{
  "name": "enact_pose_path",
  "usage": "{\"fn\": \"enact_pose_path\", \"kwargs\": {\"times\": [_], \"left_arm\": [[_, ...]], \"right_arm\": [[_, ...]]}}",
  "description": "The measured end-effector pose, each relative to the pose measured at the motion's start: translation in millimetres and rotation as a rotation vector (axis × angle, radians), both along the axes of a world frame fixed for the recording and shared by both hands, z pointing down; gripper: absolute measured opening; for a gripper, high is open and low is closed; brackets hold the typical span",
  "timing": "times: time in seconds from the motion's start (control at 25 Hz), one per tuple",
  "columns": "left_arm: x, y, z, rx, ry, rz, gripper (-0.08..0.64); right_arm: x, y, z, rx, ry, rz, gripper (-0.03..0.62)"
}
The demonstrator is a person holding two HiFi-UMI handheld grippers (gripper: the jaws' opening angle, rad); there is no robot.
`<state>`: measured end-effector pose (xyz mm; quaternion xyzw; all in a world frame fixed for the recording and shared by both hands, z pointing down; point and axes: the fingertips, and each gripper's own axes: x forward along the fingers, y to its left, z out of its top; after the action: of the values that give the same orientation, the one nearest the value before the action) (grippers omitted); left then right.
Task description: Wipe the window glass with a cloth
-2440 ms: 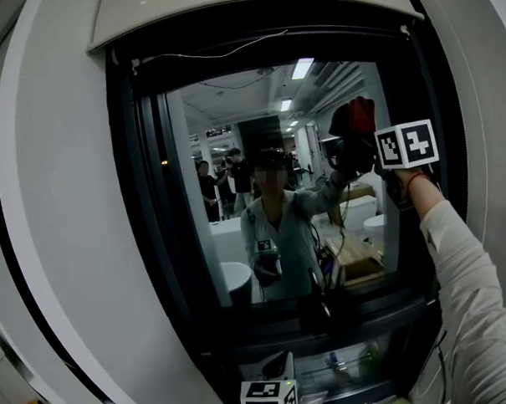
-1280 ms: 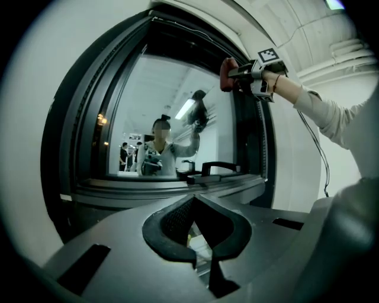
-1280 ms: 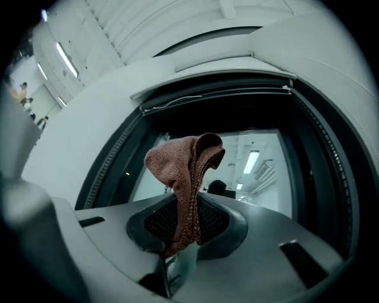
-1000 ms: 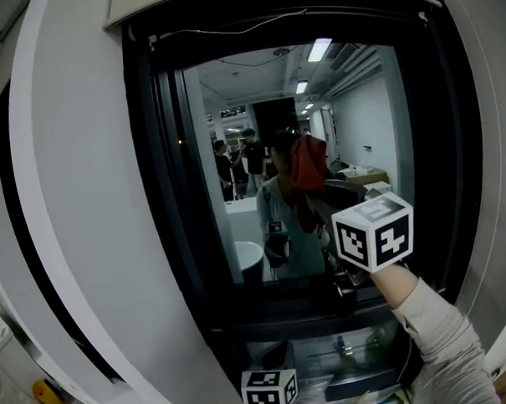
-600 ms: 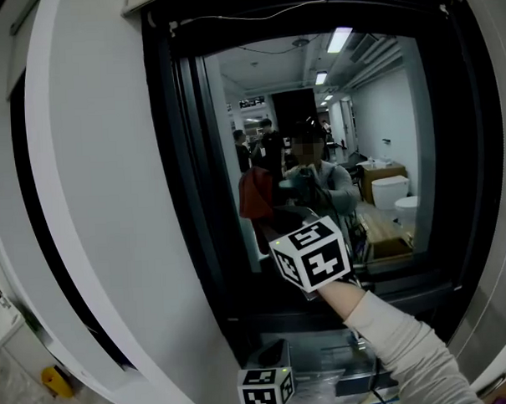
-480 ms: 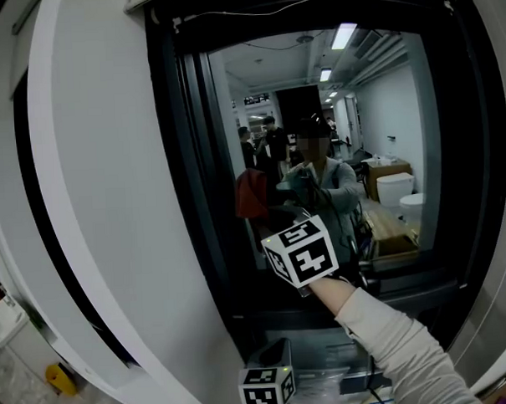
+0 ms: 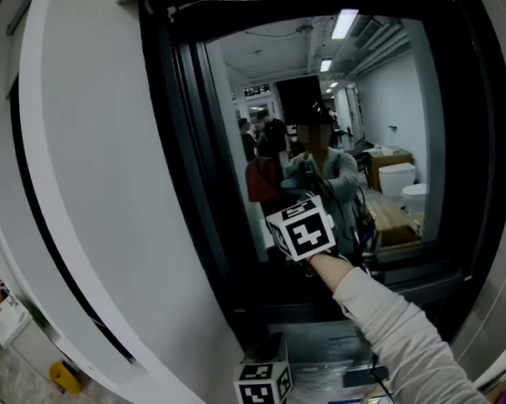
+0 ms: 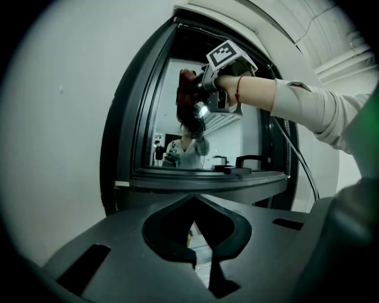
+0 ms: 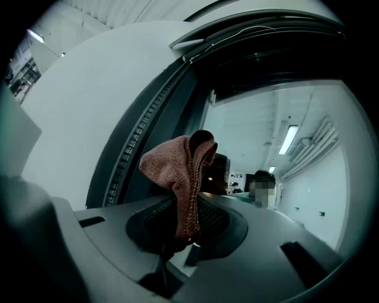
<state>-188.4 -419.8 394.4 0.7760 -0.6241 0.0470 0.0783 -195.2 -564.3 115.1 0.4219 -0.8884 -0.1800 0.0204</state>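
2 claws are in use, but only 1 is working. The right claw [image 9: 182, 235] is clamped on the lower end of a reddish-brown cloth [image 9: 180, 168], whose bunched free end stands up beyond the jaws. In the head view the cloth sits against the window glass [image 7: 375, 125], in the left part of the pane, near the dark frame [image 7: 192, 158] and a little above the sill [image 8: 207, 177]. Contact with the glass cannot be confirmed directly, though the pose suggests it. The left claw [image 8: 193, 228] is held low, below the sill, with its jaws drawn together on nothing.

Step in hand: a wiping pass, judged well under way. Next move: reverse or drop the stroke at the left edge, keep the bunched end pressed flat, and cover the lower strip along the sill without snagging the frame.

Change from 2.4 s ago: the cloth was then at the upper right corner of the pane. 1.0 s ago it was near the middle, and it has since crossed to the left side. The left claw has stayed low throughout.
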Motion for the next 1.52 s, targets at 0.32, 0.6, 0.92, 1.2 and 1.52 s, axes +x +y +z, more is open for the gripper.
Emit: {"fn": "enact_pose_path", "kwargs": {"times": [0.32,0.6,0.92,1.2,1.52], "left_arm": [[25,-6,-2,0.001,-0.014,0.054,0.005],[54,-9,-3,0.004,-0.017,0.108,0.005],[92,-11,-7,0.015,-0.023,0.184,0.005],[113,-12,-10,0.018,-0.023,0.226,0.005],[128,-13,-9,0.017,-0.028,0.258,0.005]], "right_arm": [[51,-5,2,-0.005,-0.019,0.042,0.068],[128,-8,1,0.006,-0.043,0.134,0.069],[226,-11,0,0.002,-0.081,0.273,0.069],[304,-12,3,-0.001,-0.099,0.394,0.069],[393,-17,15,-0.024,-0.14,0.552,0.067]]}}
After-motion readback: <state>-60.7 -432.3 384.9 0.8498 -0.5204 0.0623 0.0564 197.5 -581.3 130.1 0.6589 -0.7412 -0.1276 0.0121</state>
